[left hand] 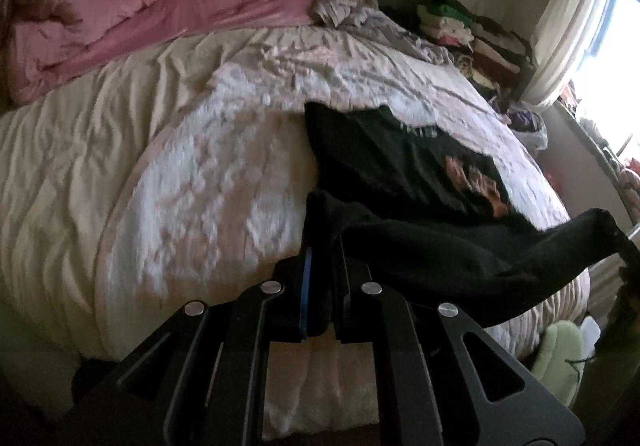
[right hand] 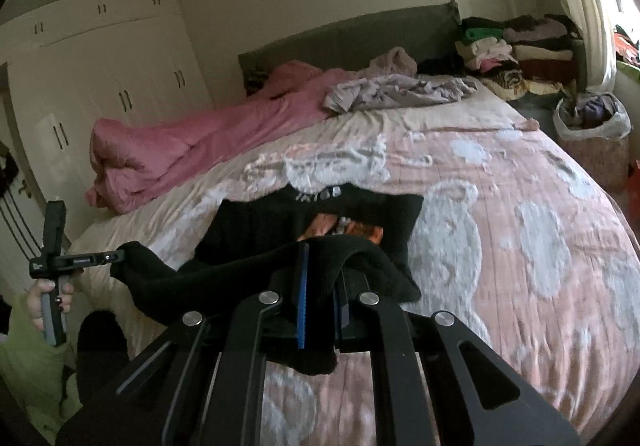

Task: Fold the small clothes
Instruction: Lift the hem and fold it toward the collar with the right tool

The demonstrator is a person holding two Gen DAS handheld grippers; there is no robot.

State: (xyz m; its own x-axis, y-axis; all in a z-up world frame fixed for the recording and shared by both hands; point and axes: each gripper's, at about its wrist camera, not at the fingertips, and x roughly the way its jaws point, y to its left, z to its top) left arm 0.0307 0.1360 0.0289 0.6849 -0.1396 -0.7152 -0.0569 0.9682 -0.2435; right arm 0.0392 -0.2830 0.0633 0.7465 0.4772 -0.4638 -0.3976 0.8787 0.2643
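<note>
A black T-shirt (left hand: 400, 162) (right hand: 256, 222) with an orange print lies on the pink-and-white patterned blanket (right hand: 500, 206) of the bed. Its near edge is lifted off the blanket and stretched between both grippers as a dark band (left hand: 460, 258) (right hand: 192, 278). My left gripper (left hand: 322, 246) is shut on the band's left end. My right gripper (right hand: 322, 258) is shut on the other end, with black cloth bunched over its fingers. The right wrist view also shows the left gripper (right hand: 114, 260) at the far left, held by a hand (right hand: 44, 296) in a green sleeve.
A pink duvet (right hand: 192, 142) lies along the bed's left side, with a crumpled grey sheet (right hand: 392, 92) near the dark headboard (right hand: 352, 34). Stacks of folded clothes (right hand: 520, 50) and a lined laundry basket (right hand: 592, 142) stand at the right. White wardrobes (right hand: 100, 78) fill the left wall.
</note>
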